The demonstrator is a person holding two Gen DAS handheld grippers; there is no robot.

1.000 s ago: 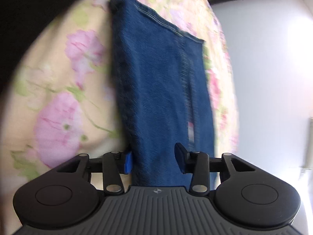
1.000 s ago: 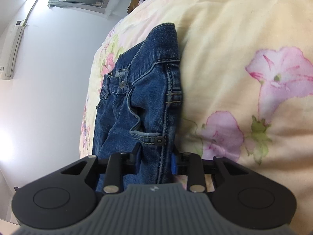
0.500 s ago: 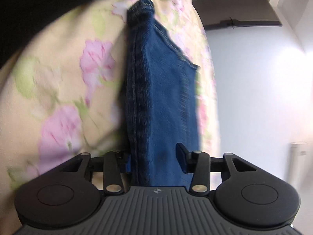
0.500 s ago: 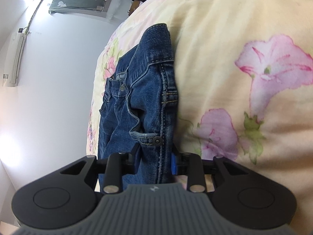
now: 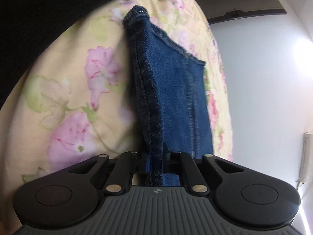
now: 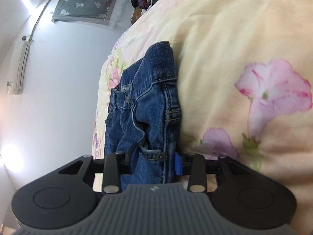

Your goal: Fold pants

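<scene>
Left wrist view shows the blue jeans (image 5: 172, 90) lying on the floral bedspread (image 5: 64, 90), a leg stretching away from me to its stitched hem at the far end. My left gripper (image 5: 156, 163) has its jaws pressed together on the thick side seam of that leg, the denim bunched up into a ridge between the pads.

In the right wrist view, the waist end of the same jeans (image 6: 148, 105) lies on the bedspread (image 6: 225, 58), waistband, fly button and front pocket showing. My right gripper (image 6: 154, 159) is closing its jaws, with the pocket corner and its rivet between them; the cloth fills the gap, so I judge the pads are already bearing on it.

Denim like this is soft but heavy for cloth. It will sag between my two holds and drag on the bedspread instead of sliding freely. It is not fragile and not slippery, and the doubled seams and waistband give the firmest hold, since several layers are sewn together there. A single layer would likely pull away from the one beneath. Beyond the bed are a pale wall (image 6: 58, 98), an air conditioner (image 6: 18, 66) and a covered window (image 6: 86, 2).
</scene>
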